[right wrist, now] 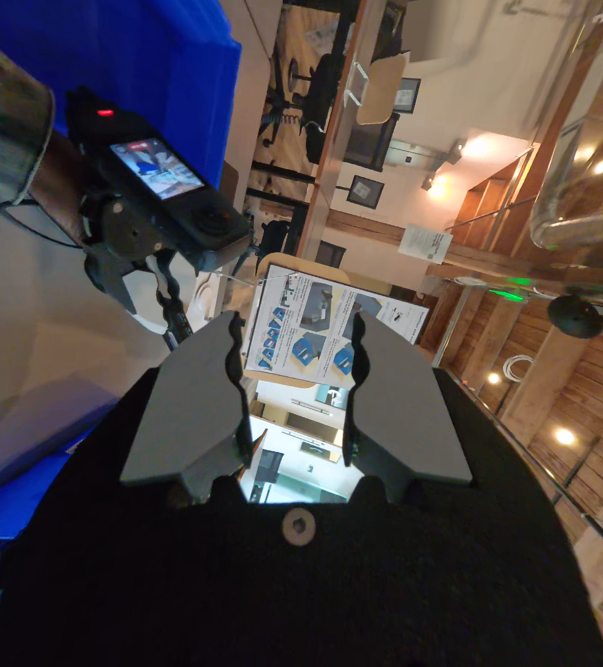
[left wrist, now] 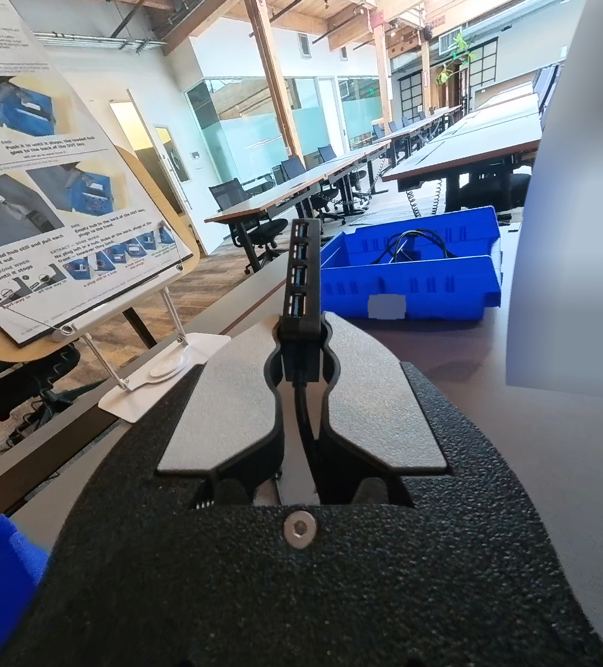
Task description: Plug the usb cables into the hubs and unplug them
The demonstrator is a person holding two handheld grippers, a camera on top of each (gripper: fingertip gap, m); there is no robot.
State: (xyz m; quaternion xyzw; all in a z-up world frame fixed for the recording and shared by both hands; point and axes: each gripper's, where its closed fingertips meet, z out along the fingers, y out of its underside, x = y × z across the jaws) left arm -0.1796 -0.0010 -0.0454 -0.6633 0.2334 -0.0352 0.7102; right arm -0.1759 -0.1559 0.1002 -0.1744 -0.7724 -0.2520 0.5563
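Printed instruction sheet (left wrist: 58, 202) on a tilted stand: headings, photo captions, small print; also seen sideways from right wrist. Blue bin (left wrist: 411, 285) front label mosaicked. Camera screen (right wrist: 155, 169) red tag, probably lettered, too small.

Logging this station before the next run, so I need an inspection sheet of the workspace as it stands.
Surface: grey table, mostly bare.
Job's things: black usb hub held upright, its four ports empty.
Clutter: blue bin; instruction sheet on a stand.
Grippers: left claw shut on the hub; right claw open, empty.
Cables: hub's own lead runs between the fingers; black cables in the bin.
Surroundings: open office, desks, chairs.
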